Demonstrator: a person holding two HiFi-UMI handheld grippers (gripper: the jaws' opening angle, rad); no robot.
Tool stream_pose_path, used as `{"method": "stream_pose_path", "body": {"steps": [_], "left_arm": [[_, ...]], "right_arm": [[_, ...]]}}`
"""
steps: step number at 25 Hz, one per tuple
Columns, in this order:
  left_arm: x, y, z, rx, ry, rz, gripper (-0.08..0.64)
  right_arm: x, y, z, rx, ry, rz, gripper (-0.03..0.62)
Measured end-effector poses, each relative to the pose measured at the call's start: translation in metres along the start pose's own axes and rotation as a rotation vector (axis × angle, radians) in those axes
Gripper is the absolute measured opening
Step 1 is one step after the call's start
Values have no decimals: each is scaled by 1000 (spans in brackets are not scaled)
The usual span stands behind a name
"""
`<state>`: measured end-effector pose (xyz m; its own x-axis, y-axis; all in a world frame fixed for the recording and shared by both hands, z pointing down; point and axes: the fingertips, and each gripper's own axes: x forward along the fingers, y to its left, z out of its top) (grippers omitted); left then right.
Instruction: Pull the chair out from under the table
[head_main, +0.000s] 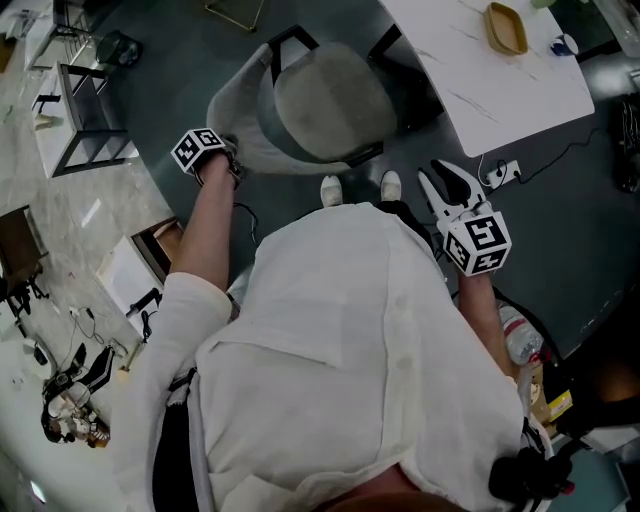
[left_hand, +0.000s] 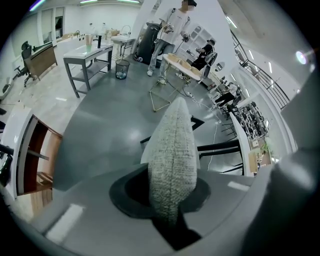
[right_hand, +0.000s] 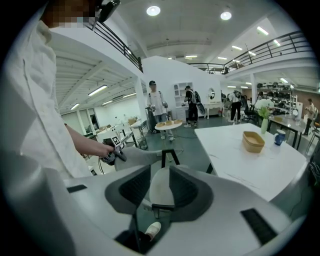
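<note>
The chair (head_main: 330, 100) is covered with grey woven cloth; its coarse, matt weave is seen closely in the left gripper view. Its legs (left_hand: 220, 147) look like black matt metal. The table (head_main: 470, 90) is white, smooth and faintly veined like marble. The floor (left_hand: 100, 130) is dark grey, smooth and slightly glossy. The bowl (head_main: 506, 28) looks like light wood. The shirt (head_main: 340, 330) is of white creased cloth.

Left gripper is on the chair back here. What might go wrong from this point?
1. The left gripper pinches only the padded edge of the backrest, one-handed; the right gripper hangs open, so the grip may slip or the chair swing.
2. The person's shoes stand close behind the chair, so a pull may run it onto them.
</note>
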<state>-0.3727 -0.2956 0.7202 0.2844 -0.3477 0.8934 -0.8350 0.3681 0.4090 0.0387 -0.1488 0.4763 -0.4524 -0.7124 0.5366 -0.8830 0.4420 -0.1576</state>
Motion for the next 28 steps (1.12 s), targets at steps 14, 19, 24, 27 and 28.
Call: {"method": "stream_pose_path", "body": {"steps": [14, 19, 24, 27, 28], "left_arm": [[-30, 54, -2, -18, -3, 24, 67], [-40, 73, -1, -32, -6, 34, 67], [-55, 105, 2, -45, -14, 46, 69], [-61, 118, 5, -46, -16, 57, 69], [-64, 123, 6, -47, -15, 62, 69]], "right_arm": [[15, 20, 5, -30, 17, 56, 117], [19, 25, 7, -45, 19, 70, 117], [22, 39, 7, -60, 18, 84, 117], [23, 39, 8, -64, 22, 90, 117], [23, 39, 8, -66, 24, 92, 117]]}}
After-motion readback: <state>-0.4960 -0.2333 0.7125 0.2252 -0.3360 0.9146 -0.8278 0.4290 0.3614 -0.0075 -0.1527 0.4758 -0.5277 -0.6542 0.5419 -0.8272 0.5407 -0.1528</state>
